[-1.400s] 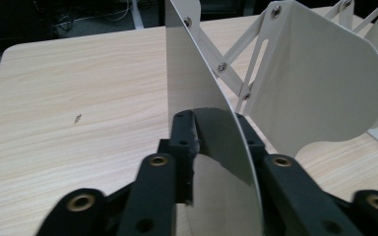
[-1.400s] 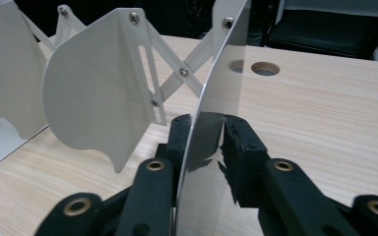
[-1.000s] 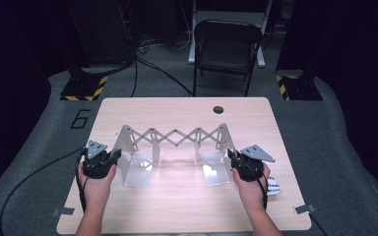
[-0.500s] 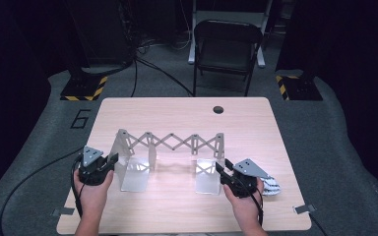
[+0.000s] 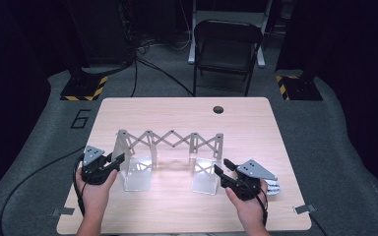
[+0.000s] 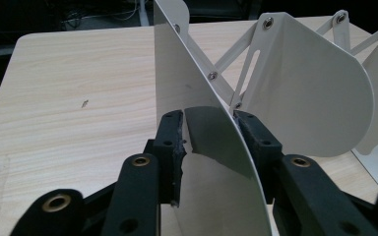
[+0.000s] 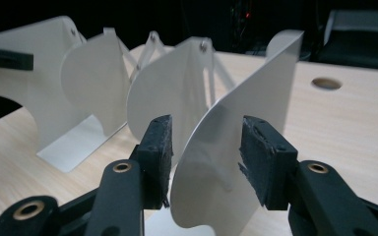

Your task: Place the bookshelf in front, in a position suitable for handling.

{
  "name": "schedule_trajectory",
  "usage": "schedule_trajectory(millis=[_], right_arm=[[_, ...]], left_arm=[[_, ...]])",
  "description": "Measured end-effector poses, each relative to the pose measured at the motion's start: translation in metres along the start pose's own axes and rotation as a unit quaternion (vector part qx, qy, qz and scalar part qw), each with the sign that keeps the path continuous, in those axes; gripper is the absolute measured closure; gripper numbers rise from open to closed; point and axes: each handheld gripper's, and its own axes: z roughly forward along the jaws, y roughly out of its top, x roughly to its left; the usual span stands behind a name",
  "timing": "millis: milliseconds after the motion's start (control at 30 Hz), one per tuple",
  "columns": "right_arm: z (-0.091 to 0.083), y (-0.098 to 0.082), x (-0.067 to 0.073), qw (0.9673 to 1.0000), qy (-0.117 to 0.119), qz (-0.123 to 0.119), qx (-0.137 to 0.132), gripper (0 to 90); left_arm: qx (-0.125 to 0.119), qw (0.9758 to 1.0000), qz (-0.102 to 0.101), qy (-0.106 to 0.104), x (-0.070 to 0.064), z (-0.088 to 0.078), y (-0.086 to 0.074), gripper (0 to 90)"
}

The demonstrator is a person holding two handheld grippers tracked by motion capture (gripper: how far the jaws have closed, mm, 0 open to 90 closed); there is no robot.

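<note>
At the far left of the high view the room is dark, with grey carpet [image 5: 39,147] bearing a painted "6" [image 5: 80,118] and a black-and-yellow striped floor base [image 5: 83,88] beyond it. A black cable [image 5: 24,182] runs across the carpet toward the person's left hand [image 5: 96,194].

The left gripper [image 5: 119,160] sits at the near left of the pale wooden table [image 5: 177,110]. Its jaws have just been opening; they stand apart, with the left end plate [image 6: 192,98] of the white expanding rack [image 5: 170,142] between them, not pinched. In the left gripper view the thin plate runs between the two black pads with a gap on the left.

The rack stands upright across the middle of the table, its scissor lattice spanning between two end plates whose flat feet rest on the wood. Behind it, near the table's far edge, is a round cable hole [image 5: 218,109], and beyond the table a dark folding chair [image 5: 226,46].

The right gripper [image 5: 220,169] is at the near right, its jaws also just opening and now apart around the rack's right end plate [image 7: 246,128], with clear gaps on both sides. A second striped base [image 5: 295,86] lies at the far right on the carpet.
</note>
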Motion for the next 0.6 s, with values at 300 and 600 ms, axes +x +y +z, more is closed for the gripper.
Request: schedule_trajectory(millis=[300,600], right_arm=[[-0.024,0.005,-0.056,0.9991,-0.028,0.030,0.010,49.7],[-0.014,-0.027,-0.096,0.9943,-0.059,0.020,0.087,50.4]], left_arm=[[0.002,0.9998,-0.013,-0.014,0.008,0.004,0.005,59.4],[0.005,0.9996,-0.013,-0.023,0.009,0.010,0.008,61.7]])
